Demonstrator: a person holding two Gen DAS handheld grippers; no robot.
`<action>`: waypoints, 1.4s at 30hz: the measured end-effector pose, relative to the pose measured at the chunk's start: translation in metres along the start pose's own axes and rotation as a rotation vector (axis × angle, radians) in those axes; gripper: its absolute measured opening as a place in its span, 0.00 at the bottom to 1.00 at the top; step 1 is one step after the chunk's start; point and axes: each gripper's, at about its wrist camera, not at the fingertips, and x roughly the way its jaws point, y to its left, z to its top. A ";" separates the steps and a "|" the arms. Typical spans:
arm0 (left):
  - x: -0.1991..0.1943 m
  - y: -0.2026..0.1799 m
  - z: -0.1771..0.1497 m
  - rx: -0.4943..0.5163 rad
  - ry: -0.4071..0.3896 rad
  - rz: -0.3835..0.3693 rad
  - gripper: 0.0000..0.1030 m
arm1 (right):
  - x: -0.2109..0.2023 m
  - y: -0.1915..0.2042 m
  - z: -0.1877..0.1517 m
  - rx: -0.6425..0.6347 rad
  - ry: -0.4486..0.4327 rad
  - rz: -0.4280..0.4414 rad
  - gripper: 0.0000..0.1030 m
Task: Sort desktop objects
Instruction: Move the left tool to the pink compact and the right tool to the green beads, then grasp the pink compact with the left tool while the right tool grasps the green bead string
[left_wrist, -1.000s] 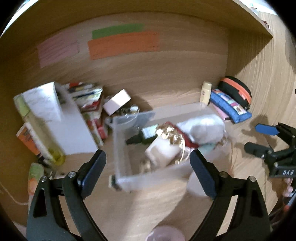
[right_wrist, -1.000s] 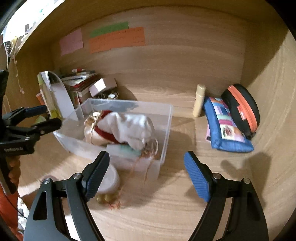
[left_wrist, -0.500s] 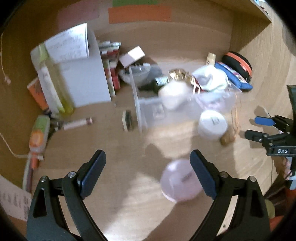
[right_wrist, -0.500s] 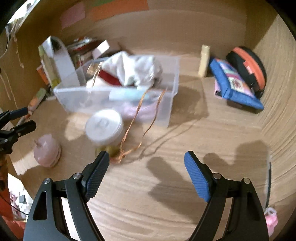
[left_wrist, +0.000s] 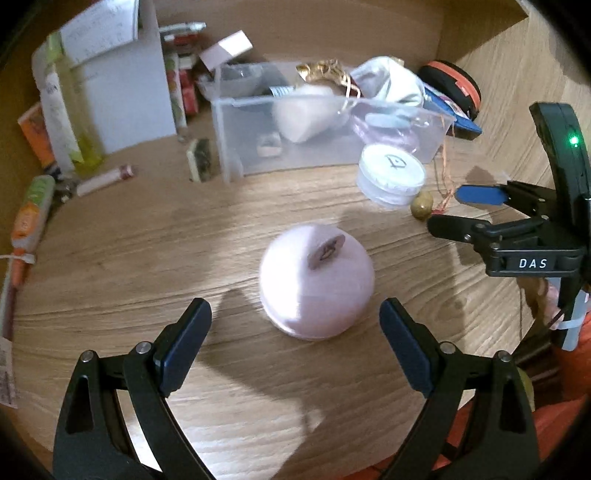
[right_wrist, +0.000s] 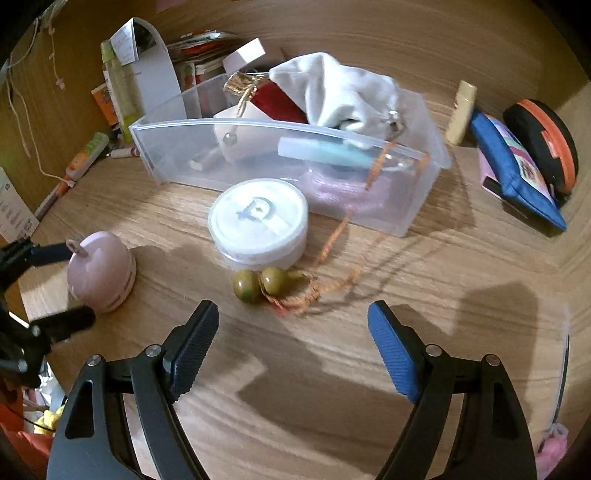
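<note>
A pink dome-shaped gadget (left_wrist: 317, 280) sits on the wooden desk just ahead of my open, empty left gripper (left_wrist: 295, 338); it also shows in the right wrist view (right_wrist: 100, 272). A white round jar (right_wrist: 258, 223) stands in front of a clear plastic bin (right_wrist: 173, 155) holding a white cloth pouch (right_wrist: 340, 92) and other items. Two green beads on an orange cord (right_wrist: 258, 284) lie just ahead of my open, empty right gripper (right_wrist: 293, 341). The right gripper shows at the right of the left wrist view (left_wrist: 458, 210).
A blue pencil case (right_wrist: 517, 173) and a black-orange pouch (right_wrist: 543, 144) lie at the right by a cream tube (right_wrist: 460, 112). A white folder (left_wrist: 122, 85), boxes, bottles (left_wrist: 62, 122) and small tubes (left_wrist: 107, 179) crowd the left back. Wooden walls enclose the desk.
Both grippers have pulled back from the bin and tilted down. The pink gadget now lies close between the left fingers, and the beads lie ahead of the right gripper.
</note>
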 end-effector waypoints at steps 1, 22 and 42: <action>0.003 0.001 0.001 -0.005 0.005 -0.004 0.90 | 0.002 0.002 0.002 -0.003 0.004 -0.001 0.78; 0.002 -0.002 0.009 -0.037 -0.047 -0.017 0.62 | 0.002 0.006 0.006 -0.035 -0.024 0.025 0.38; -0.020 0.000 0.096 -0.042 -0.227 -0.069 0.62 | -0.052 -0.028 0.050 0.049 -0.236 -0.016 0.38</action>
